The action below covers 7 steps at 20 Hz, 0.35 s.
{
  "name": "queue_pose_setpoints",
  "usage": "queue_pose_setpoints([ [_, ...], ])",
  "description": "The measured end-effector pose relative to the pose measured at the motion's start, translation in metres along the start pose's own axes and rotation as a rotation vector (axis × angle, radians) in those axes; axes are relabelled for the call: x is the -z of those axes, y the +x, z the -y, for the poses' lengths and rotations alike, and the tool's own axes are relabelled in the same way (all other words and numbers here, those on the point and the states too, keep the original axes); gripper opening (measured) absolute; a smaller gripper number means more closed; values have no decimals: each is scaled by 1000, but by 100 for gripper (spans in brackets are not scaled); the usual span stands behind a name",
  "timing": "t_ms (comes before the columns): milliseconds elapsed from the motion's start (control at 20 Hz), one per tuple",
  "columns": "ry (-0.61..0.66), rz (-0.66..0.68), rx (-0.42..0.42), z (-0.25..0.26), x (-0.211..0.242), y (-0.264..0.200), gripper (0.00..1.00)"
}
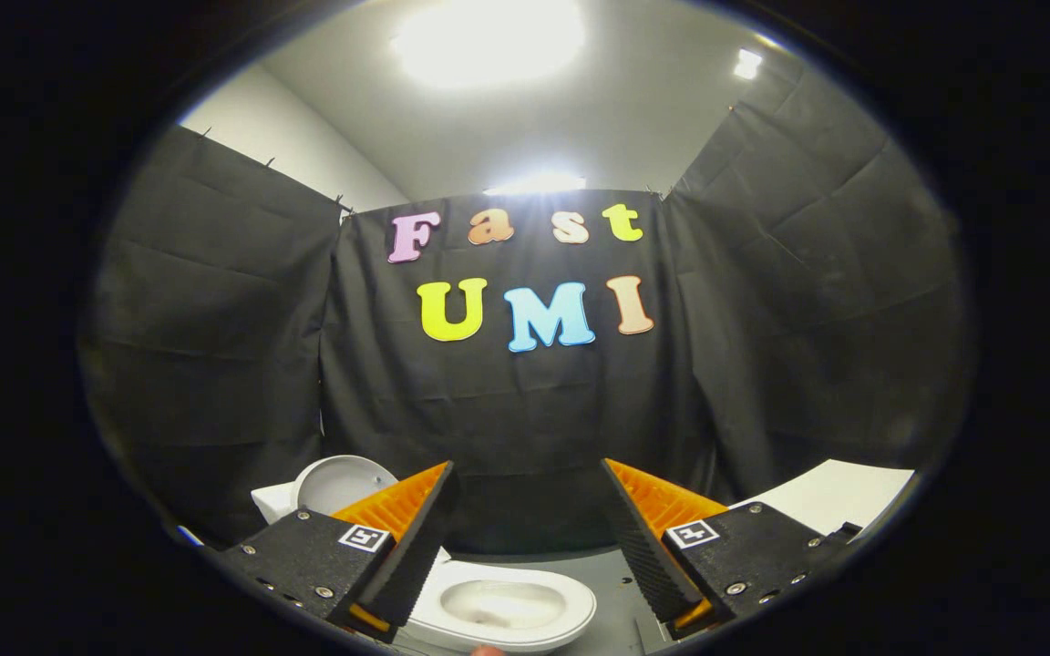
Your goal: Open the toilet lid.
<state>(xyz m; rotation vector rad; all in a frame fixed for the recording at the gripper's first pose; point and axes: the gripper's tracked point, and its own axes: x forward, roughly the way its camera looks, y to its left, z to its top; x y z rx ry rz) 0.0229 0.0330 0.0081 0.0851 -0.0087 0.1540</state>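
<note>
A small white toilet (502, 609) stands on the grey floor just ahead of and below my fingers. Its round lid (340, 481) is raised upright, leaning back against the white tank (272, 500) behind the left finger. The seat ring and bowl lie uncovered between the two fingers. My gripper (528, 487) hovers above the toilet, open wide, with nothing between its fingers. The left finger (397, 519) hides part of the lid and tank.
A white flat surface (839, 497) lies beyond the right finger. Black cloth walls enclose the booth on three sides close behind the toilet. Grey floor (612, 592) runs between the toilet and the right finger.
</note>
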Motion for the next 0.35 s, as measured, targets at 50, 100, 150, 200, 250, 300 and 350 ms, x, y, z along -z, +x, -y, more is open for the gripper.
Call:
queue_pose_setpoints([
  [50, -6, -2, 3, 3, 1, -2, 94],
  [100, -23, -9, 9, 6, 1, -3, 94],
  [150, -40, -14, 17, 9, 1, -4, 94],
  [200, -60, -23, 29, 12, -2, -5, 94],
  [250, -69, -33, 39, 14, -5, -4, 94],
  [300, -67, -42, 58, 16, -8, -4, 94],
  [350, -47, -42, 76, 18, -16, -4, 95],
])
